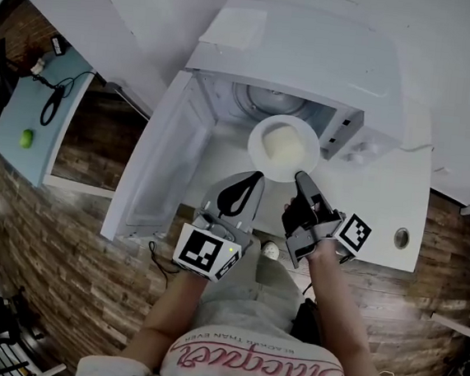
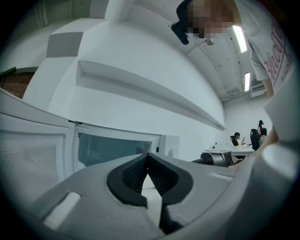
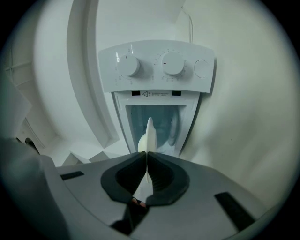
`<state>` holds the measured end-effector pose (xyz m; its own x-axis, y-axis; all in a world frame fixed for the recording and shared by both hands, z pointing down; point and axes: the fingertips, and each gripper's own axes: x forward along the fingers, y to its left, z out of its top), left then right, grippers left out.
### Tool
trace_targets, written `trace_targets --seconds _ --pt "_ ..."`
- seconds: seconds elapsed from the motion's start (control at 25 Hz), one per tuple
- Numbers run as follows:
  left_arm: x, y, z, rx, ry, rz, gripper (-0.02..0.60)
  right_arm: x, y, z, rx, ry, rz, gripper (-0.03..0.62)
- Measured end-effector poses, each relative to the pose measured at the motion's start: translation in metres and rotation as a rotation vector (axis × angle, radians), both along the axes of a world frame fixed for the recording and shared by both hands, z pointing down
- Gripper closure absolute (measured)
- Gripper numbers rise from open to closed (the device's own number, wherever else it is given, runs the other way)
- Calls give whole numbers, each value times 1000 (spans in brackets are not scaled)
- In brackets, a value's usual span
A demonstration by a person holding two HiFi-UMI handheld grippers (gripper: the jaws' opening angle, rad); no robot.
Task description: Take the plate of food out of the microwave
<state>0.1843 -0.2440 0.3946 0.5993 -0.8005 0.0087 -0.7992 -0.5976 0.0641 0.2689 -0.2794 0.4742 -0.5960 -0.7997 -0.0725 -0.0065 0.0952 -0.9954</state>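
We count one round white plate (image 1: 283, 149) carrying one pale yellow, soft-looking mound of food (image 1: 280, 143). It sits at the mouth of the single boxy white microwave (image 1: 314, 58). The smooth grey right gripper (image 1: 300, 178) pinches the plate's near rim. In the right gripper view its black ribbed pads are clamped on the thin plate (image 3: 149, 136), which we see edge on. The matching left gripper (image 1: 257, 177) lies just beside the plate's near-left edge. In the left gripper view, its jaws (image 2: 148, 157) meet at the tips with nothing between them. Each of the two grippers bears a cube with black-and-white square markers.

The microwave's one door (image 1: 159, 163), white-framed with a window, is swung wide open. On the control panel we see two round white knobs (image 3: 128, 65) (image 3: 173, 63) and one round button (image 3: 201, 68). The microwave stands on a smooth white counter (image 1: 381, 214) above a wood-plank floor (image 1: 69, 275).
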Motion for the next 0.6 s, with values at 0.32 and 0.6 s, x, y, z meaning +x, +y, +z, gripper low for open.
trace_targets --seconds 0.32,0.6 --pt "5 6 -17 32 -4 46 577 -2 5 -17 26 2 0 575" --pt "-1 7 -34 39 -1 82 577 -6 9 -33 35 -6 28 574"
